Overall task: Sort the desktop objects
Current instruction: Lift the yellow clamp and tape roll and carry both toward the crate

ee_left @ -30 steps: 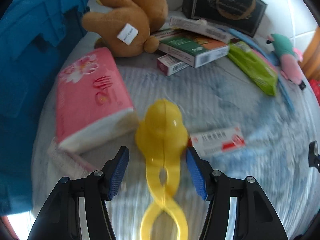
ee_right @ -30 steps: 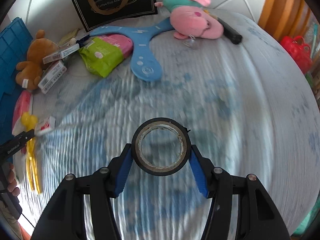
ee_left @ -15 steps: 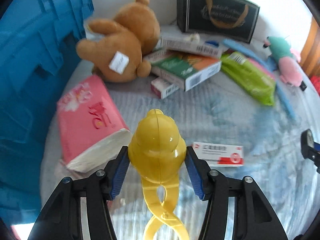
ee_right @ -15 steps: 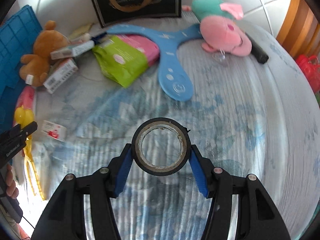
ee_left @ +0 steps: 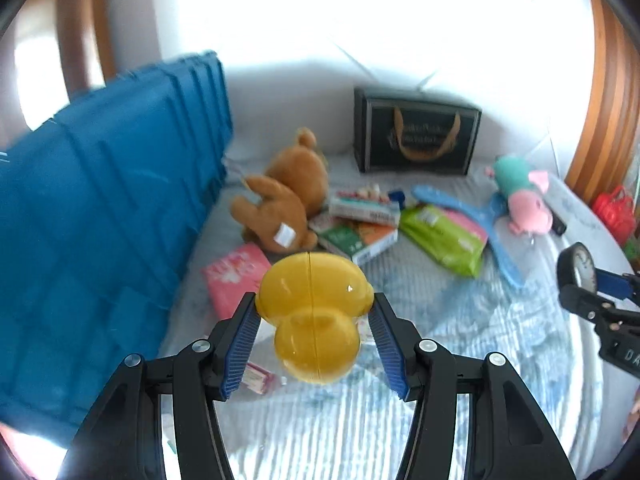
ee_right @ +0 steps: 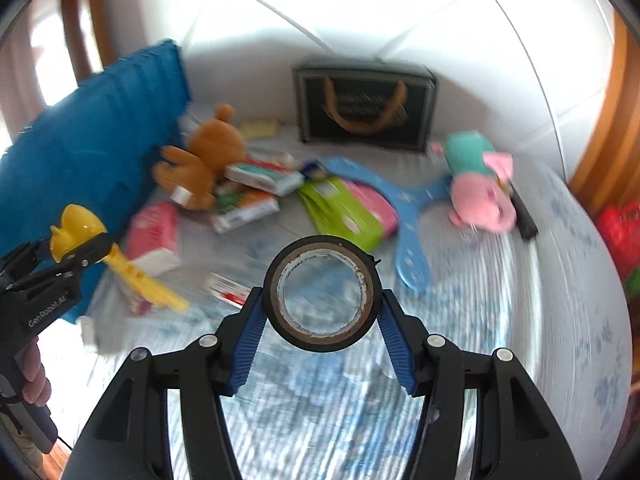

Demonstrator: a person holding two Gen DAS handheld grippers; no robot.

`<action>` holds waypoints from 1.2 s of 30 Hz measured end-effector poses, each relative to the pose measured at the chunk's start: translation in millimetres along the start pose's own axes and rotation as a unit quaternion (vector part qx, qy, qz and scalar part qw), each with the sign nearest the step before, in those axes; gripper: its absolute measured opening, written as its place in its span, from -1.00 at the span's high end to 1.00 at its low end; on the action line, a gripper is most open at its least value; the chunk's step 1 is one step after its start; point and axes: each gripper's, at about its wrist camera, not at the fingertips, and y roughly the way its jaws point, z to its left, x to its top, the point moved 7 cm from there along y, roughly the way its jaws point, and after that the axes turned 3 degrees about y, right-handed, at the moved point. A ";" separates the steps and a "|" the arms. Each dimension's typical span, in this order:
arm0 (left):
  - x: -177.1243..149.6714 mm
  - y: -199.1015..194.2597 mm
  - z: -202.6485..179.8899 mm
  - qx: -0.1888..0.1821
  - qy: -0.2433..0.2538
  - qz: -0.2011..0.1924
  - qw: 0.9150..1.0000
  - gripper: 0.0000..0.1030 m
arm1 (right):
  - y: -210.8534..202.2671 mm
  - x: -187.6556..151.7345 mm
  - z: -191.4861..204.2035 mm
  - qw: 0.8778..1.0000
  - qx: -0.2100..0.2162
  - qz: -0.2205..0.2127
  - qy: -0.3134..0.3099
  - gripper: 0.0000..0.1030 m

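Observation:
My left gripper (ee_left: 314,322) is shut on a yellow duck-shaped clip toy (ee_left: 314,304) and holds it in the air above the bed; the toy also shows in the right wrist view (ee_right: 76,230) with its long handle hanging down. My right gripper (ee_right: 320,312) is shut on a black roll of tape (ee_right: 320,292), also lifted; the roll also shows at the right edge of the left wrist view (ee_left: 578,272). A blue crate (ee_left: 100,216) stands at the left.
On the blue-patterned bedspread (ee_right: 460,320) lie a brown teddy bear (ee_left: 288,204), a pink tissue pack (ee_left: 236,276), medicine boxes (ee_left: 360,232), a green wipes pack (ee_left: 444,236), a blue boomerang (ee_right: 412,216) and a pink plush pig (ee_right: 480,192). A black gift bag (ee_left: 416,140) stands at the back.
My left gripper closed on the yellow duck toy and lifted it off the bed. Both grippers have risen and tilted up, so the crate and the wall show more.

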 end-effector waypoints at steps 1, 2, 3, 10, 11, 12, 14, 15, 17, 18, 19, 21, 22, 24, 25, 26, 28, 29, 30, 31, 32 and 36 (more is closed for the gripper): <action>1.5 -8.8 3.5 0.003 -0.002 -0.007 1.000 -0.06 | -7.6 3.9 8.3 1.000 0.006 -0.008 -0.008 -0.08; 2.6 -18.8 7.3 0.007 -0.005 -0.014 1.000 -0.06 | -14.9 7.5 16.1 1.000 0.011 -0.016 -0.016 -0.08; 4.8 -30.5 11.0 0.013 -0.007 -0.025 1.000 -0.06 | -22.1 10.9 23.5 0.999 0.016 -0.024 -0.024 -0.08; 7.8 -91.4 39.2 0.057 -0.031 -0.060 0.996 -0.06 | -72.5 26.5 81.2 0.992 0.069 -0.068 -0.077 -0.08; 6.5 -99.9 44.4 0.065 -0.035 -0.063 0.995 -0.06 | -80.0 28.4 89.9 0.991 0.077 -0.074 -0.084 -0.08; 4.2 -108.0 50.5 0.074 -0.041 -0.065 0.994 -0.07 | -86.9 29.9 99.1 0.989 0.087 -0.079 -0.092 -0.08; 0.0 -123.0 62.5 0.090 -0.052 -0.069 0.992 -0.06 | -97.0 30.0 118.4 0.985 0.109 -0.083 -0.106 -0.08; -1.0 -127.9 67.9 0.098 -0.056 -0.070 0.991 -0.06 | -99.8 29.9 125.3 0.983 0.116 -0.084 -0.111 -0.08; -3.1 -137.8 78.7 0.113 -0.063 -0.071 0.989 -0.06 | -105.7 30.4 143.0 0.980 0.132 -0.087 -0.124 -0.08; -4.2 -142.7 84.1 0.120 -0.067 -0.071 0.988 -0.06 | -108.7 30.6 151.8 0.977 0.140 -0.089 -0.131 -0.08; -5.2 -147.7 89.5 0.128 -0.070 -0.072 0.987 -0.06 | -111.7 30.9 159.9 0.975 0.147 -0.090 -0.137 -0.08; -3.7 -158.9 101.5 0.141 -0.077 -0.074 0.984 -0.06 | -118.2 32.2 172.0 0.973 0.154 -0.095 -0.146 -0.08; -0.7 -166.6 108.2 0.146 -0.080 -0.079 0.983 -0.06 | -121.8 34.3 177.8 0.971 0.158 -0.098 -0.149 -0.08; 6.0 -182.0 119.0 0.154 -0.083 -0.091 0.980 -0.07 | -129.6 39.1 189.6 0.968 0.165 -0.105 -0.155 -0.08; 11.6 -190.5 125.0 0.156 -0.084 -0.099 0.979 -0.06 | -134.9 43.3 196.5 0.967 0.168 -0.109 -0.159 -0.08; 20.5 -199.9 132.0 0.155 -0.087 -0.110 0.978 -0.07 | -140.1 47.4 203.2 0.965 0.170 -0.114 -0.162 -0.08; 38.3 -218.7 146.1 0.152 -0.093 -0.131 0.975 -0.07 | -151.5 56.2 215.9 0.963 0.167 -0.128 -0.169 -0.08; 47.2 -228.2 153.1 0.151 -0.096 -0.141 0.974 -0.06 | -158.2 61.2 223.0 0.961 0.167 -0.136 -0.172 -0.08; 57.4 -237.5 160.8 0.150 -0.098 -0.152 0.972 -0.06 | -163.6 64.8 228.2 0.960 0.167 -0.142 -0.173 -0.08; 69.7 -246.5 169.3 0.148 -0.101 -0.162 0.970 -0.06 | -169.2 70.3 235.1 0.959 0.166 -0.150 -0.175 -0.08; 82.1 -255.2 177.7 0.145 -0.103 -0.172 0.969 -0.06 | -175.0 76.1 242.3 0.957 0.164 -0.159 -0.176 -0.08; 130.6 -287.0 209.6 0.127 -0.103 -0.209 0.964 -0.06 | -194.2 101.9 272.0 0.954 0.165 -0.183 -0.169 -0.08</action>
